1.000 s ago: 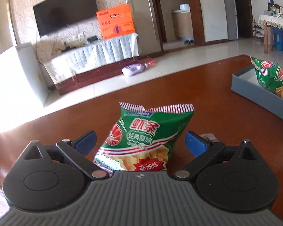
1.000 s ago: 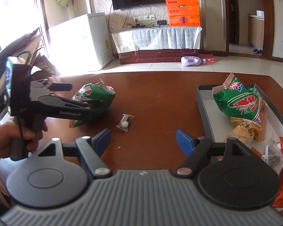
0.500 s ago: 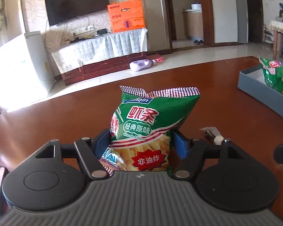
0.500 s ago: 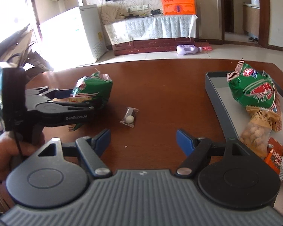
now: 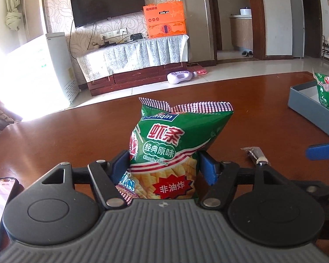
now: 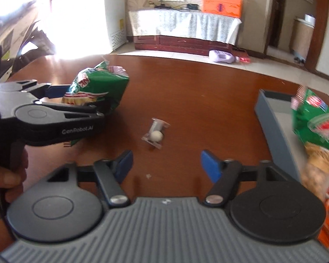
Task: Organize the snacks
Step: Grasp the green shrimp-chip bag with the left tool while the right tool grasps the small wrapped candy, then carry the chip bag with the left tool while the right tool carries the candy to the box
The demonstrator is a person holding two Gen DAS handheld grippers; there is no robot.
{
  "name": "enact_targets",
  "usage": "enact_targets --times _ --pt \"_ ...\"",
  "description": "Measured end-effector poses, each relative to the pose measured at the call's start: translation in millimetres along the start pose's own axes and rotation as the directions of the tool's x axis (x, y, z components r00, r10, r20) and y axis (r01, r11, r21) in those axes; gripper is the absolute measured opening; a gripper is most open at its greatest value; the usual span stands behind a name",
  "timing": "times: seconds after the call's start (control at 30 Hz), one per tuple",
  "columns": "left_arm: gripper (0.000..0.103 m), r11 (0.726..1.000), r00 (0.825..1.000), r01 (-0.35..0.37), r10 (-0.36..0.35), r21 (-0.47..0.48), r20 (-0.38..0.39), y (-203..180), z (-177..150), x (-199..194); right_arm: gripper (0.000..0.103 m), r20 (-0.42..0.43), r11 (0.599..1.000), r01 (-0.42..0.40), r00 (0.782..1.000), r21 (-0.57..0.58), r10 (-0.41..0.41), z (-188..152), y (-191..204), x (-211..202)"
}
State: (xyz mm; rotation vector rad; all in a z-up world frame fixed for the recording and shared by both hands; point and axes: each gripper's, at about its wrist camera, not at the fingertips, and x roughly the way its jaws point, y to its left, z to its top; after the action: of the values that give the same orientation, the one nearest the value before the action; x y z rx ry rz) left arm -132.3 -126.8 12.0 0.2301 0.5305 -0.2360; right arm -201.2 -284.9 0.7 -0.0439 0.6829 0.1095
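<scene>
My left gripper [image 5: 163,167] is shut on a green shrimp-chip bag [image 5: 175,144], its blue fingers pressing the bag's lower sides; the bag stands upright over the brown table. The right wrist view shows the same bag [image 6: 98,85] held in the left gripper [image 6: 76,100] at the left. My right gripper [image 6: 166,164] is open and empty, just short of a small clear-wrapped white candy [image 6: 156,134] on the table. The grey tray [image 6: 272,118] at the right holds another green bag [image 6: 313,120] and several other snacks. The candy also shows in the left wrist view [image 5: 255,153].
A phone [image 5: 0,203] lies at the table's left near edge. The grey tray's corner [image 5: 307,107] sits at the right of the left wrist view. Beyond the table are a TV stand, a white cabinet and a purple bottle [image 5: 179,76] on the floor.
My left gripper closed on the green bag and raised it upright. My right gripper swung left and forward toward the candy; the tray slid to the right edge of its view.
</scene>
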Motion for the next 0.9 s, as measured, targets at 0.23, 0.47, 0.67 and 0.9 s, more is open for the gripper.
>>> enact_targets --times 0.23,0.47,0.67,0.9 --pt "0.074 1.0 1.0 0.0 0.0 0.003 -0.002 0 1 -1 0.043 -0.012 0.999 -0.046 0.999 0.021 0.046 9 -3 26" --pt "0.074 1.0 1.0 0.013 -0.013 -0.014 -0.004 0 3 -2 0.028 -0.011 0.999 -0.053 0.999 -0.01 0.053 16 2 35" --pt "0.074 1.0 1.0 0.009 -0.009 -0.004 -0.004 1 1 -2 0.024 -0.031 0.998 -0.027 0.999 -0.05 0.025 11 1 26" --pt "0.074 1.0 1.0 0.021 -0.021 -0.016 -0.001 -5 2 -5 0.024 -0.011 0.998 -0.022 1.0 -0.063 0.021 5 -3 -3"
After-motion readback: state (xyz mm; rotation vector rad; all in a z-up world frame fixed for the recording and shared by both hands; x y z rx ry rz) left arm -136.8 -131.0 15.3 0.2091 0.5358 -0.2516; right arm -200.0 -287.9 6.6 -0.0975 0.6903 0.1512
